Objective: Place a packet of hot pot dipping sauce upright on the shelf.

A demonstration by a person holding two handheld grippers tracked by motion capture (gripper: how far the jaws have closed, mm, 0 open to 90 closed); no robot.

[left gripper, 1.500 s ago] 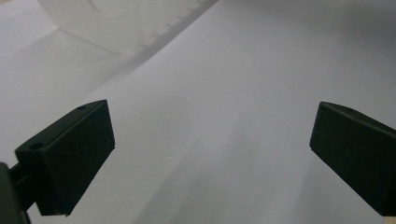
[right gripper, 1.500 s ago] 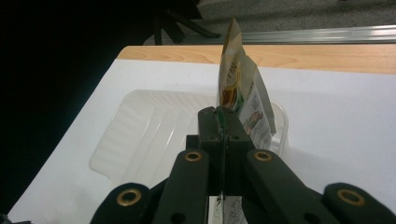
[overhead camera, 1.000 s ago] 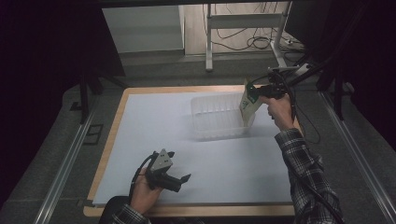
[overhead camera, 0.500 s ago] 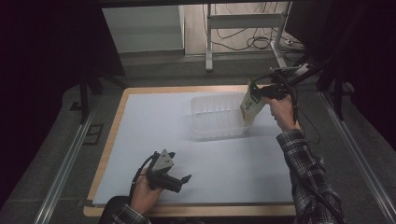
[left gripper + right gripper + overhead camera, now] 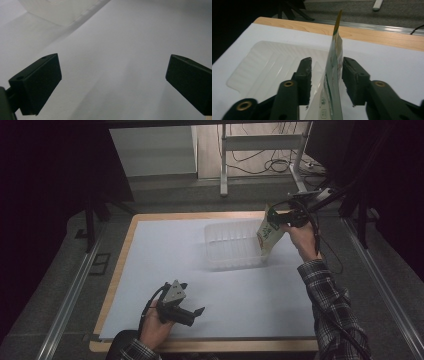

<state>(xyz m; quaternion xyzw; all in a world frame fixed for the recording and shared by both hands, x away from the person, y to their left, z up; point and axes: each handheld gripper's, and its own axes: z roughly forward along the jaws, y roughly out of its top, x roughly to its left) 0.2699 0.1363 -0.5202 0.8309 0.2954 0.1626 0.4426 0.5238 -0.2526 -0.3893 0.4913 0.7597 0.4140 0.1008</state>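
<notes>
High view first: the pouch (image 5: 269, 234) stands on end at the right wall of the clear tray (image 5: 232, 251), its long axis running up and down but tilted, the top edge leaning toward the far right, the bottom end down at the tray's right rim. In the right gripper view I see the pouch (image 5: 333, 75) edge-on, a thin flat pack with its yellow top pointing up and away from me toward the wooden far edge of the table (image 5: 372, 33).

My right gripper (image 5: 278, 218) sits around the pouch's upper part. Its jaws have just been opening; the pouch is between them, close to the right pad, and a gap shows on the left side, so they are parted rather than pinching.

The tray lies on the white sheet (image 5: 165, 250) toward the far right corner.

My left gripper (image 5: 194, 312) rests at the near edge of the sheet, well apart from the tray, jaws spread wide with nothing between them.
</notes>
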